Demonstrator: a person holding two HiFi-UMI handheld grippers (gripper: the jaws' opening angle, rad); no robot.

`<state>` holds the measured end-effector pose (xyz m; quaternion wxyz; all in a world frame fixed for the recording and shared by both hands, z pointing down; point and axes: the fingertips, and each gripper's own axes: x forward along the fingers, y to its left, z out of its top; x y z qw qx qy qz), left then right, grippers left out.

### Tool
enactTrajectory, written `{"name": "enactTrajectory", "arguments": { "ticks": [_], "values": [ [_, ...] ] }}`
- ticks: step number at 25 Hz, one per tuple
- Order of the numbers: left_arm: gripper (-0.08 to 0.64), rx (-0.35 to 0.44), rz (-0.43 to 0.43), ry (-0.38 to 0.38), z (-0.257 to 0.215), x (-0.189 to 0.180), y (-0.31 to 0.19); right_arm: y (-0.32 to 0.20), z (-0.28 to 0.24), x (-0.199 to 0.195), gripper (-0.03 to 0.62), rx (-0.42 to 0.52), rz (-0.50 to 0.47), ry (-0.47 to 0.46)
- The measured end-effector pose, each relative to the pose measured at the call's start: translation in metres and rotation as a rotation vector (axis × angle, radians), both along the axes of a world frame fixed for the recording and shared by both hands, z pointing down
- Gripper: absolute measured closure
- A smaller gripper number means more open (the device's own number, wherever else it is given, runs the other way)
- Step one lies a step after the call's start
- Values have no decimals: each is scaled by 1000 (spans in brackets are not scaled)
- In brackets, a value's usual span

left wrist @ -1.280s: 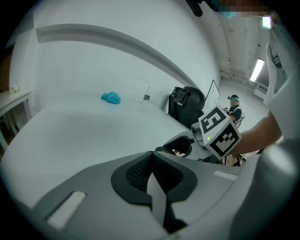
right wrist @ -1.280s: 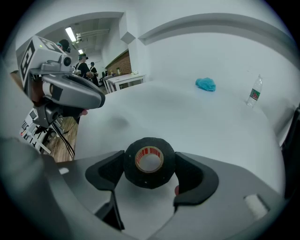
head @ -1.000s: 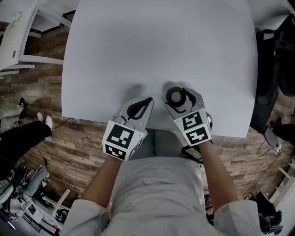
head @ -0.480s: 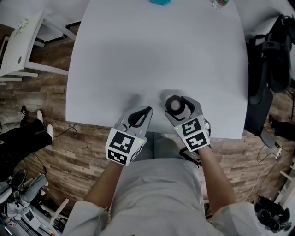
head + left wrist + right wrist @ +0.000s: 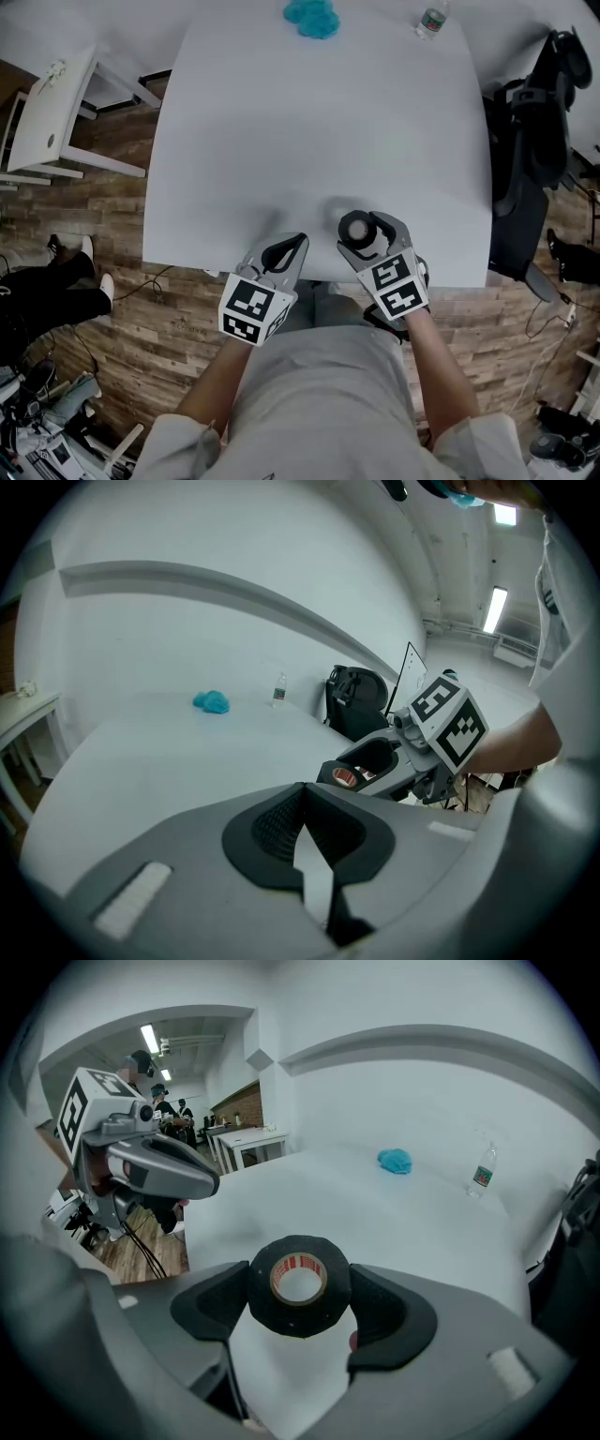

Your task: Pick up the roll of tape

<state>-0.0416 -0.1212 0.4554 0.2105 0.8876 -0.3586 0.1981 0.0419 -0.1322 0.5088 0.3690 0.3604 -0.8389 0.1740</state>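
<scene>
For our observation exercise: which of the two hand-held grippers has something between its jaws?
The right hand-held gripper: its jaws clamp a black roll of tape. The left hand-held gripper has its jaws together, with nothing between them.

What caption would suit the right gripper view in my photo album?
Right gripper clamps a black roll of tape over a white table; blue crumpled cloth and clear plastic bottle sit beyond.

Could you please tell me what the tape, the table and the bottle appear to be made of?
The tape: matte black, faintly textured wrap, perhaps cloth or vinyl, on a pale printed core, likely cardboard.
The table: smooth, even white top; laminate or painted, unclear.
The bottle: probably clear plastic, see-through with a label.
</scene>
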Motion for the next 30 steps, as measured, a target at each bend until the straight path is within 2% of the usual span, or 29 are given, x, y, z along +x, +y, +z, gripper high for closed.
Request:
{"name": "enactTrajectory", "arguments": {
  "ticks": [17, 30],
  "values": [
    [540, 37, 33, 14, -27, 13, 18, 18, -38, 3, 249, 24, 5, -40],
    [540, 71, 23, 8, -41, 4, 8, 21, -64, -3, 249, 49, -6, -74]
  ]
}}
